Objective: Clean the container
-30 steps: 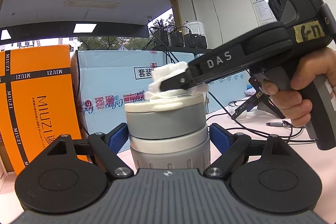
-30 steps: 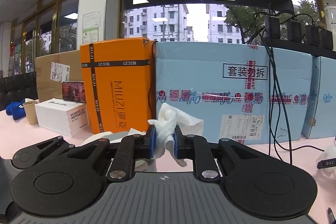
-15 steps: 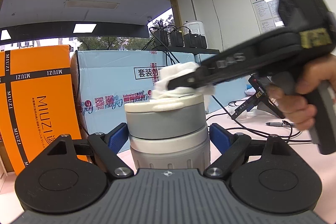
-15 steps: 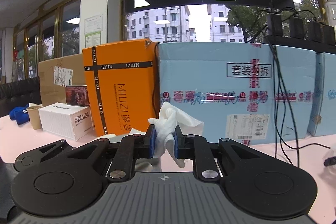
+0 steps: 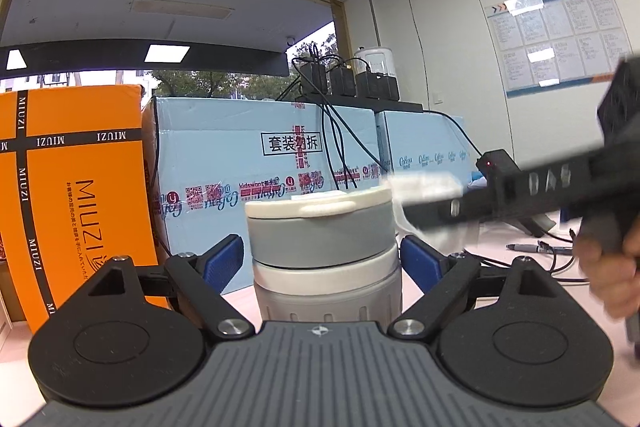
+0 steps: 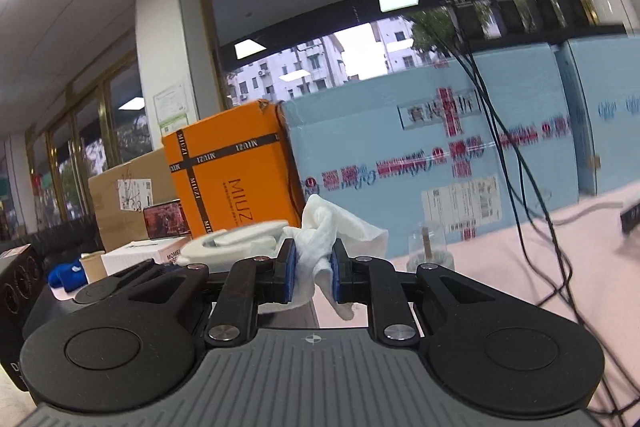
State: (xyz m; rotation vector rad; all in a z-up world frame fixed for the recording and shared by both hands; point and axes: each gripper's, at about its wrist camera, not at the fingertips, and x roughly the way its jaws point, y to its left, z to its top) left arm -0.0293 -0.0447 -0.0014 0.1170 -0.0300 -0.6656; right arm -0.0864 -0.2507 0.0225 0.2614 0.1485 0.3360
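Note:
A grey and white round container [image 5: 322,247] with a white lid stands between the blue pads of my left gripper [image 5: 322,261]. The pads sit apart from its sides, so the jaws are open around it. My right gripper [image 6: 313,273] is shut on a crumpled white cloth [image 6: 326,247]. In the left wrist view the right gripper [image 5: 440,213] is blurred, just right of the container's lid, with the cloth [image 5: 428,187] at the lid's edge. The lid [image 6: 236,241] shows left of the cloth in the right wrist view.
An orange MIUZI box [image 5: 72,195] and light blue cartons [image 5: 256,167] stand behind the container. Black cables [image 5: 340,143] hang over the cartons. A pen [image 5: 536,248] lies on the pink table at right. A small glass jar [image 6: 430,247], white box and paper cup [image 6: 93,267] stand further off.
My right gripper with the cloth has swept off the top of the lid to its right side and dropped lower. The left gripper and container have not moved.

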